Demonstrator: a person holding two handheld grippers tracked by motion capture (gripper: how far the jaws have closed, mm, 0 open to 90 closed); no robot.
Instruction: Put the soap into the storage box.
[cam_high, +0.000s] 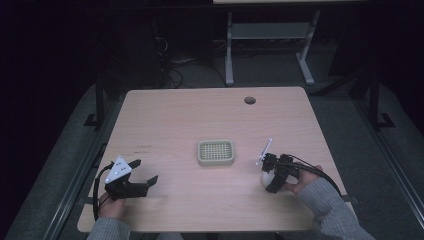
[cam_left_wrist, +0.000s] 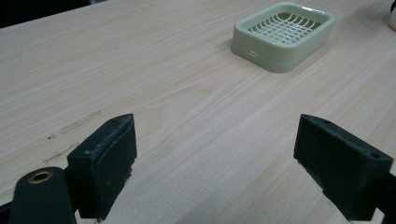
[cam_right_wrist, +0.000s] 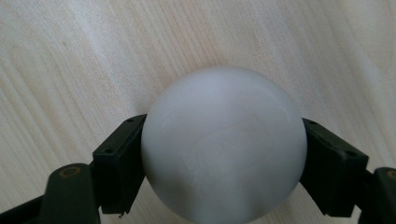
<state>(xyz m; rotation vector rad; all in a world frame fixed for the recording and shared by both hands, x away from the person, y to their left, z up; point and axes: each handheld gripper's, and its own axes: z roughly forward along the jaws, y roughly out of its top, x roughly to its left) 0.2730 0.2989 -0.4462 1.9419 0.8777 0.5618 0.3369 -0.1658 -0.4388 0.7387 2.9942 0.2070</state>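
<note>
A white ball (cam_right_wrist: 223, 147) sits clamped between the jaws of the right gripper (cam_high: 272, 176), one black pad pressed against each side of it. In the high view it shows as a pale round shape (cam_high: 268, 178) near the tabletop's right edge, toward the near right corner; whether it rests on the wood or is lifted just off it cannot be told. The person's right hand (cam_high: 300, 184), in a grey sleeve, comes in from the near edge behind the gripper.

Around the middle of the tabletop (cam_high: 190, 115) stands a pale green soap dish (cam_high: 215, 152) — a shallow rectangular tray with rounded corners and a grid insert, nothing lying in it. It is apart from the ball, to its left and a little farther back.

The left gripper (cam_high: 146, 171) is by the near left corner, its jaws spread wide with bare wood between them, grasping nothing; the left hand (cam_high: 111, 206) holds it from the near edge. A grey three-cornered plate tops it.

The far half of the tabletop is open wood, with a round cable hole (cam_high: 250, 100) near the far edge — faint dark marks (cam_high: 143, 146) left of the dish are too small to read.
</note>
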